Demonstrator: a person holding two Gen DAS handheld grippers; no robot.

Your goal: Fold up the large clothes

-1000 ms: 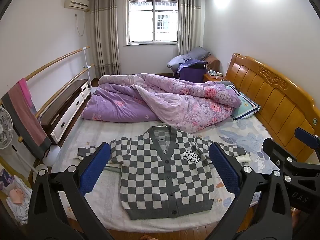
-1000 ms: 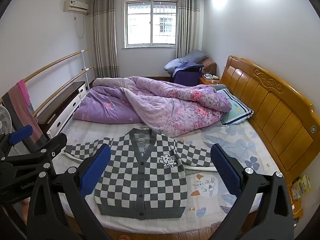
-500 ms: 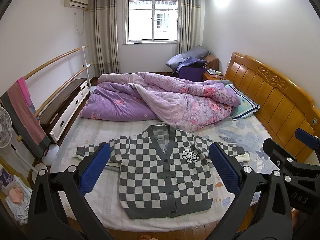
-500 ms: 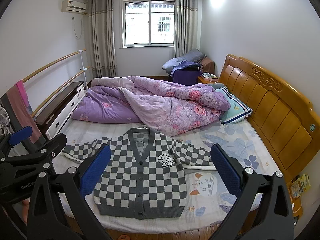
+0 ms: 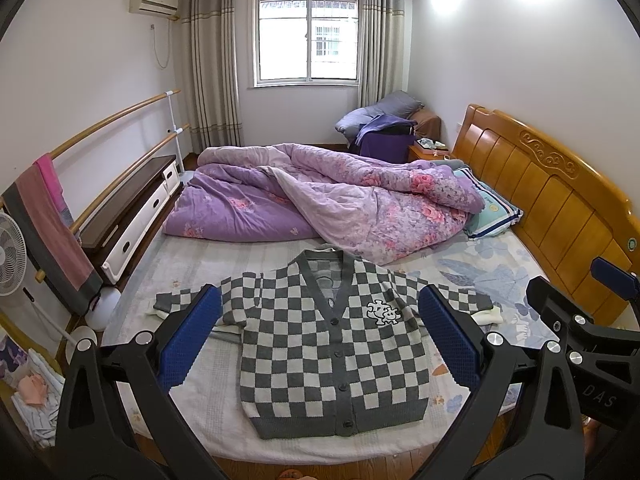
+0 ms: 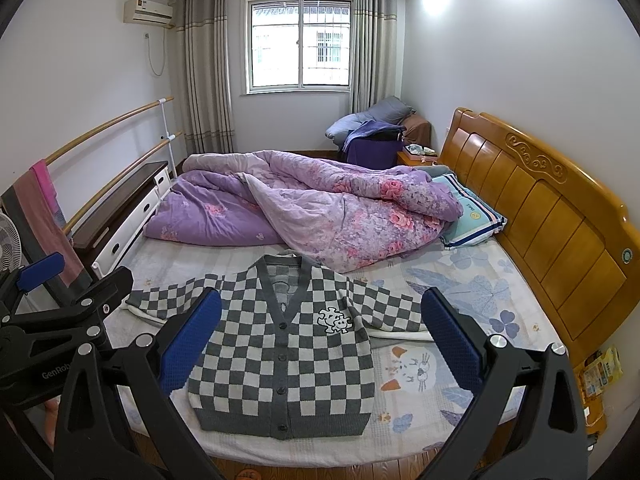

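At the far left my view cuts off a standing fan (image 5: pixel 10 254) and a striped towel (image 5: pixel 48 236) draped over a wooden wall rail (image 5: pixel 120 110); a pile of cloth on the floor below is too blurred for me to name. My left gripper (image 5: pixel 320 340) is spread wide with nothing between its blue pads (image 5: pixel 190 336), held above the near edge of the bed (image 5: pixel 192 268). The checkered cardigan (image 5: pixel 332 356) lies flat and buttoned on the sheet near the foot, sleeves out to both sides; its left cuff is partly hidden behind my pad. Behind it a purple floral quilt (image 5: pixel 320 204) is heaped, covering most of a pillow (image 5: pixel 490 214). My right gripper (image 6: pixel 320 340) is just as wide open and empty, its pad hiding the end of the right sleeve. On the right stands the wooden headboard (image 6: pixel 552 216); beyond, a curtained window (image 6: pixel 302 44) and a chair piled with bedding.
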